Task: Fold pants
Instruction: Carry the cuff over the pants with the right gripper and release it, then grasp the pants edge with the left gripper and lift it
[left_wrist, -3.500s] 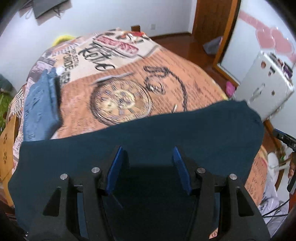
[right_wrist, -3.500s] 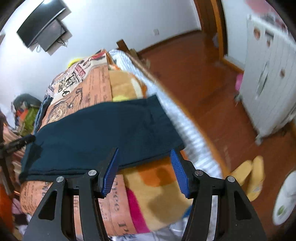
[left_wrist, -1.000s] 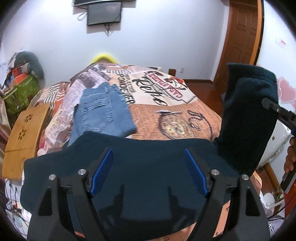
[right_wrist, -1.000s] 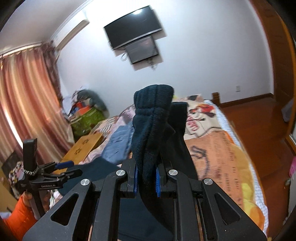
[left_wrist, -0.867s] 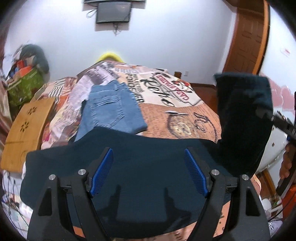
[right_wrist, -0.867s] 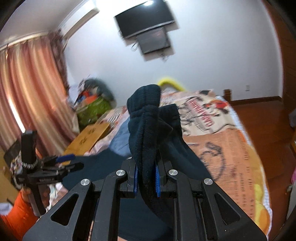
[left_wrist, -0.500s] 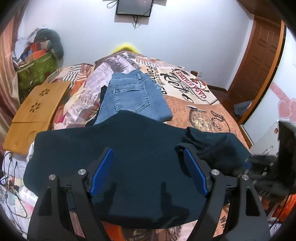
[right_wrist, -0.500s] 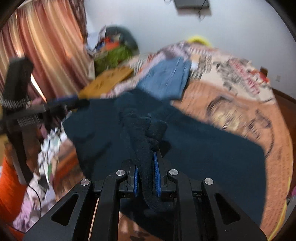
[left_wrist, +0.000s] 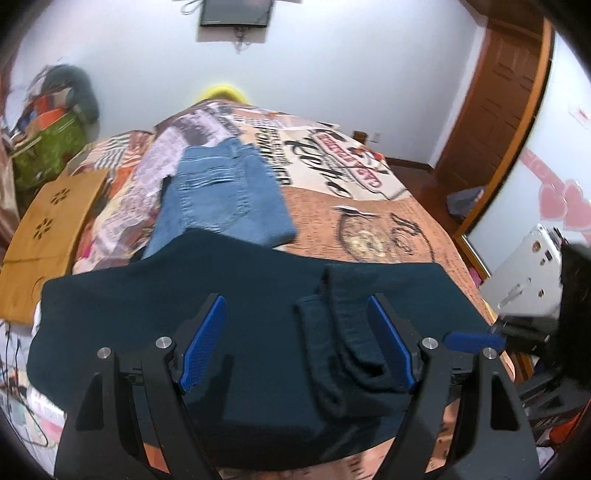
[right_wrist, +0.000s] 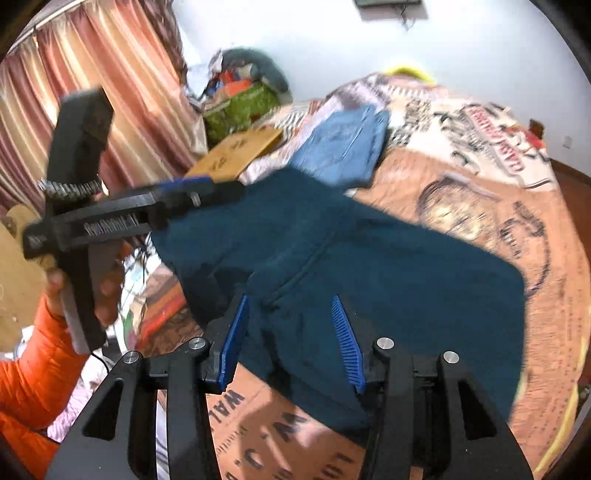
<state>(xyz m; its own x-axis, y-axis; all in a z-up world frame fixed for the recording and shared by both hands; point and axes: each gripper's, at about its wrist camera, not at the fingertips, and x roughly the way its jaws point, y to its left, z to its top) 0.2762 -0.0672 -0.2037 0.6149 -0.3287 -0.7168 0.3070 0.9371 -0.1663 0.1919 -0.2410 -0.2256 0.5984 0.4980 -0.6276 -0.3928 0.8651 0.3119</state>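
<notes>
The dark teal pants (left_wrist: 236, 295) lie across the near end of the bed, with the leg end folded over and bunched on top (left_wrist: 347, 332). My left gripper (left_wrist: 295, 343) is open and empty just above them. My right gripper (right_wrist: 291, 339) is open, its blue pads (right_wrist: 232, 339) on either side of the folded cloth without gripping it. The pants also show in the right wrist view (right_wrist: 388, 266). The left gripper's tool shows at the left of the right wrist view (right_wrist: 122, 218). The right gripper's tool shows at the right edge of the left wrist view (left_wrist: 476, 339).
Folded blue jeans (left_wrist: 221, 199) lie further up the printed bedspread (left_wrist: 369, 206). A wooden lap tray (left_wrist: 48, 218) sits at the bed's left edge. Cluttered bags (left_wrist: 48, 147) stand at the far left. A white appliance (left_wrist: 524, 269) and a wooden door (left_wrist: 495, 110) are at the right.
My right gripper carried the pants' leg end over the rest of the pants, lowered it and opened, releasing the cloth. My left gripper stayed open above the pants.
</notes>
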